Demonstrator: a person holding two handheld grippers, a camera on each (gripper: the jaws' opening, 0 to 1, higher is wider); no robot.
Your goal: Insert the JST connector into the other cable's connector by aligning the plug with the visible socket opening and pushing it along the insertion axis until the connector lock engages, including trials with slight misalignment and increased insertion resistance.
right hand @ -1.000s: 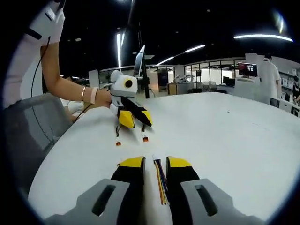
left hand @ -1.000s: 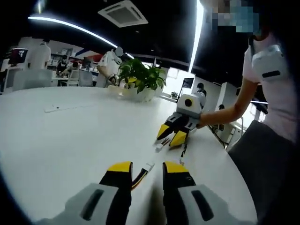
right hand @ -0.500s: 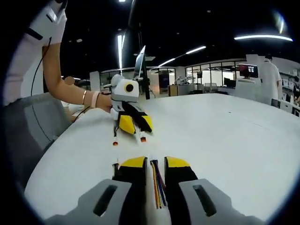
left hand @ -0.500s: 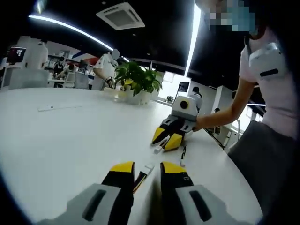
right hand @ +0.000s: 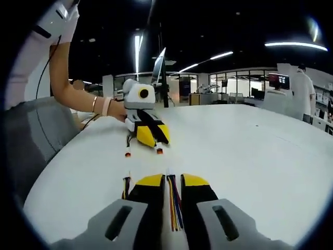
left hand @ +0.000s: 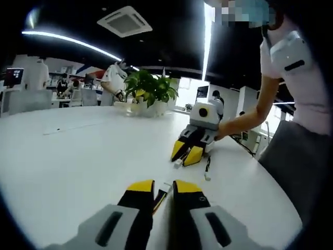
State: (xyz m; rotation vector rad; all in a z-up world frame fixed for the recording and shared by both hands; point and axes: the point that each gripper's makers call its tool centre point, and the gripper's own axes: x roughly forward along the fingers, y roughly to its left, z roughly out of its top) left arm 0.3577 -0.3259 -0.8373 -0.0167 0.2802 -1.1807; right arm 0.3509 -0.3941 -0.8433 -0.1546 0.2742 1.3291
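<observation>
Since the earlier frames, both grippers' jaws have been narrowed around their cables on the white table [left hand: 67,151]. The left gripper [left hand: 163,186] is pinched on the white-plug cable [left hand: 162,191]; the right gripper [right hand: 172,179] is pinched on the multicoloured wires [right hand: 173,205]. With both cables judged gripped, alignment of plug and socket is not yet begun.

open tabletop [left hand: 78,151], potted plant [left hand: 148,94] far

The tabletop [left hand: 78,151] is smooth, white and faintly glossy, catching soft reflections of the ceiling lights. The left gripper [left hand: 162,188] and right gripper [right hand: 173,182] look like moulded plastic: matt grey bodies, black jaws with yellow tips of a slight sheen. The wires [right hand: 173,205] wear smooth coloured insulation. The connector [left hand: 167,186] seems white plastic, though blurred.
</observation>
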